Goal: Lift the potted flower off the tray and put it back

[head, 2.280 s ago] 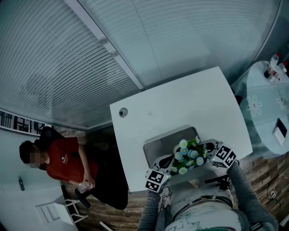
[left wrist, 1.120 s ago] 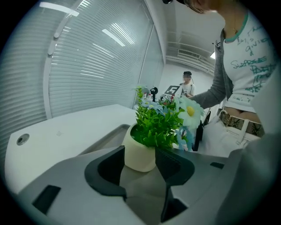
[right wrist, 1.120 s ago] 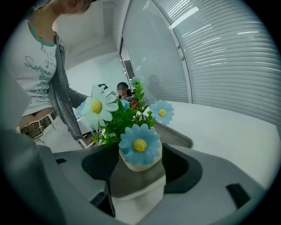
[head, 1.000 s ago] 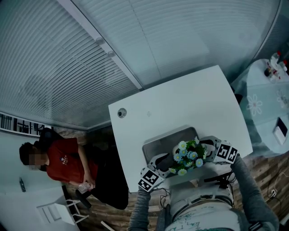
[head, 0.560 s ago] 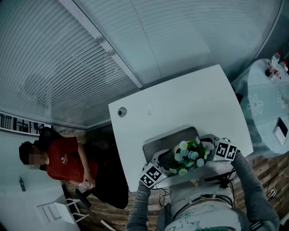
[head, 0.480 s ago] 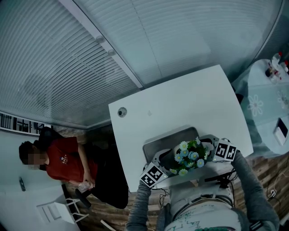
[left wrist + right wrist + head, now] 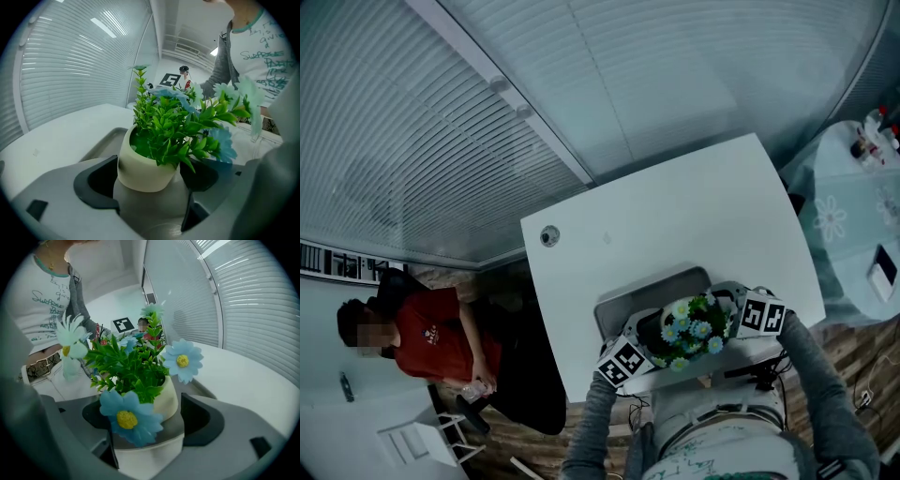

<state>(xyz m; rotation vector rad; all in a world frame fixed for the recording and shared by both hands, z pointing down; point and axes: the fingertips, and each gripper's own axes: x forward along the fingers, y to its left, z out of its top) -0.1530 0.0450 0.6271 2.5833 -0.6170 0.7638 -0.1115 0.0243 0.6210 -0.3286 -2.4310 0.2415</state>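
Note:
The potted flower [image 7: 689, 328], a cream pot with green leaves and blue and white daisies, stands at the near end of the grey tray [image 7: 623, 305]. My left gripper [image 7: 652, 335] flanks it from the left and my right gripper [image 7: 727, 307] from the right. In the left gripper view the pot [image 7: 145, 161] sits between the black pads of the left gripper [image 7: 150, 183]. The pot [image 7: 168, 397] sits likewise in the right gripper [image 7: 145, 420]. Both pairs of jaws have just been opening and stand wide round the pot, not pressing on it.
The tray lies on a white table [image 7: 675, 216] close to its near edge; a round grommet [image 7: 548, 235] sits at the far left corner. A seated person in a red shirt [image 7: 431, 342] is at the left. A round side table [image 7: 853, 216] stands at the right.
My left gripper has slid right and slightly up in the picture, closer in beside the pot. The pot and the right gripper stay about where they were.

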